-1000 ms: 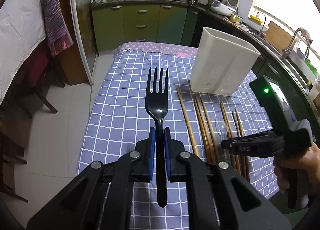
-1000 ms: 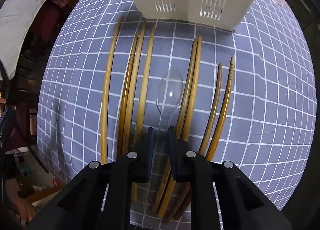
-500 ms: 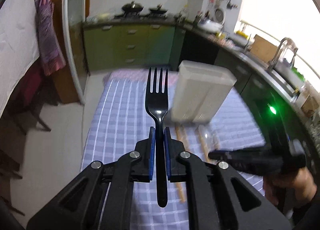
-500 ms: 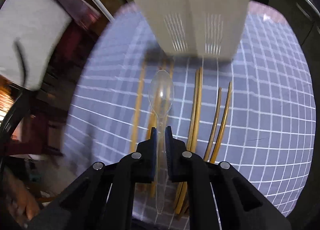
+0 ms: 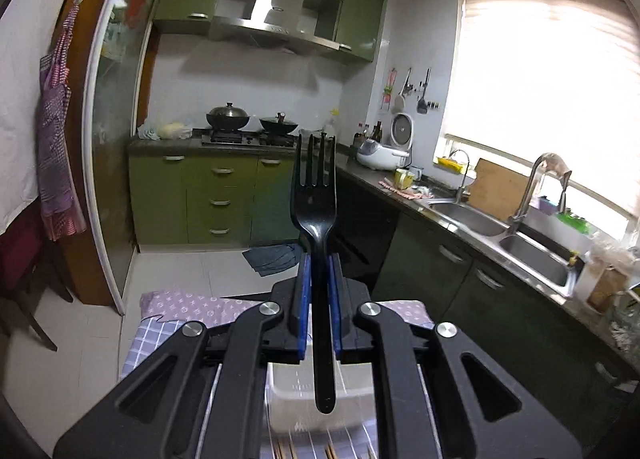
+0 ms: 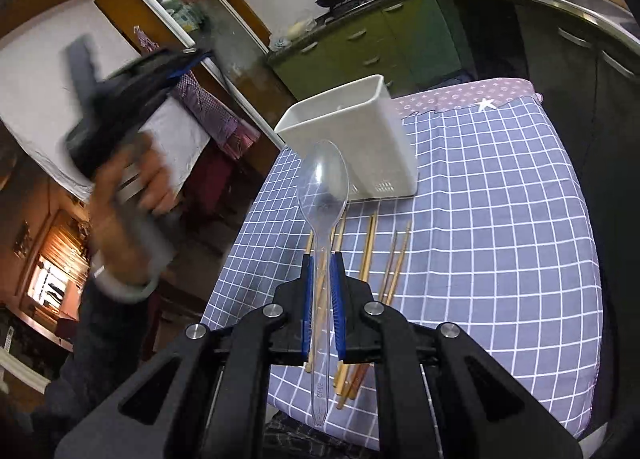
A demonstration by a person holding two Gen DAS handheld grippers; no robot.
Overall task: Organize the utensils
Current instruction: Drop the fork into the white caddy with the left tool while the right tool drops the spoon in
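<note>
Left gripper (image 5: 318, 279) clamped on black fork (image 5: 315, 195), tines up past the fingertips, handle end hanging back over white holder (image 5: 288, 399) just below. Right gripper (image 6: 320, 283) closed tight on clear spoon (image 6: 323, 187), bowl ahead of the fingertips, handle trailing behind. Beneath and just beyond right fingers: wooden chopsticks (image 6: 394, 259) loose on checked tablecloth (image 6: 500, 239). Farther ahead, white holder upright, open, nothing blocking its mouth. Off to the left: blurred hand (image 6: 132, 195) with the other gripper. Farthest: green cabinets (image 5: 216, 195), sink (image 5: 468, 215).

Clear spoon (image 6: 323, 195) in right tool (image 6: 320, 279), above chopsticks (image 6: 370, 243).
</note>
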